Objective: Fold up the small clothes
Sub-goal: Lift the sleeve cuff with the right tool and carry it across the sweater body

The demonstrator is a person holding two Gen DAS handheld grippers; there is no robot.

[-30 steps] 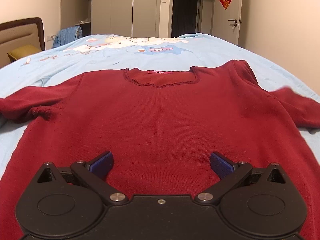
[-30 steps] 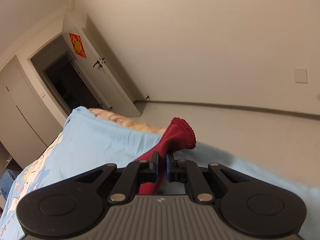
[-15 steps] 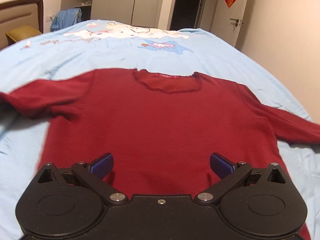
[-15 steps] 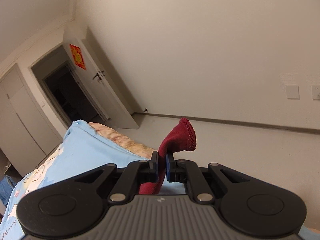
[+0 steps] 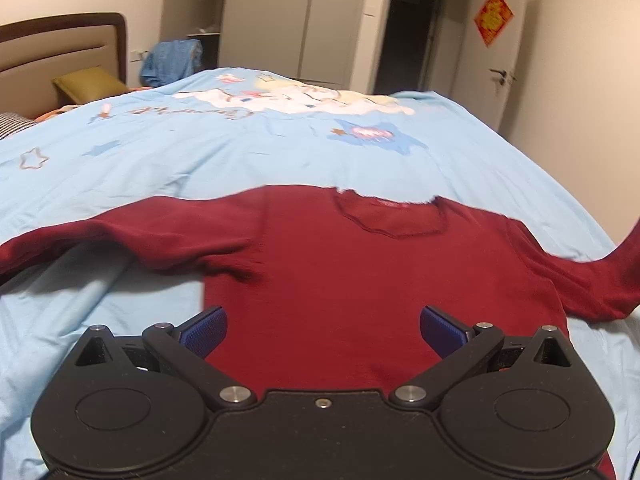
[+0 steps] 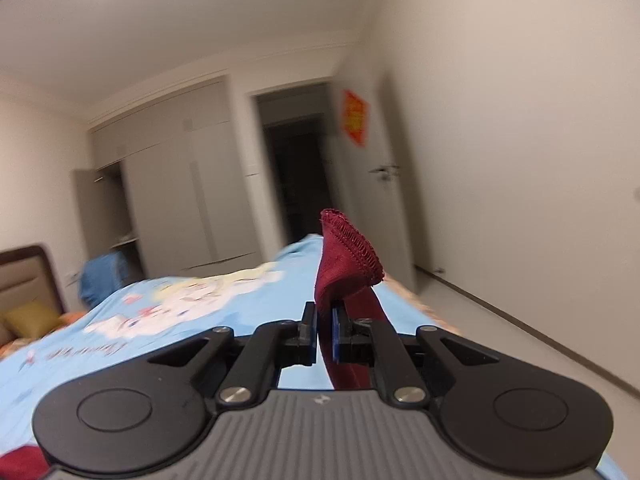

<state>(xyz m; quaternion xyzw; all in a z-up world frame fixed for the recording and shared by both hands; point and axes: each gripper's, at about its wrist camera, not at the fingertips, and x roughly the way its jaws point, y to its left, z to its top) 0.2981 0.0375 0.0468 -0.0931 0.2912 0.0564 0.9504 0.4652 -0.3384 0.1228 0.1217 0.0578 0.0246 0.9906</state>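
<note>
A dark red long-sleeved sweater [image 5: 360, 280] lies front up on the light blue bedspread [image 5: 240, 152], neckline away from me. My left gripper [image 5: 323, 330] hovers open above the sweater's lower body, blue pads wide apart, nothing between them. The left sleeve [image 5: 100, 236] stretches out flat to the left. The right sleeve [image 5: 600, 276] rises off the bed at the right edge. My right gripper [image 6: 324, 334] is shut on that sleeve's cuff [image 6: 348, 248], held up in the air above the bed.
A headboard [image 5: 60, 48] with a yellow-green pillow [image 5: 88, 84] stands at the far left. Blue clothing [image 5: 172, 60] hangs by the wardrobe [image 5: 280, 20]. A dark doorway [image 5: 412, 40] and a white door [image 5: 500, 60] lie beyond the bed. Bare floor [image 6: 520, 320] runs along the bed's right side.
The left gripper has pulled back and swung left, so the sweater looks smaller. The right gripper has swung from facing the wall toward the wardrobe, lifting the cuff with it.
</note>
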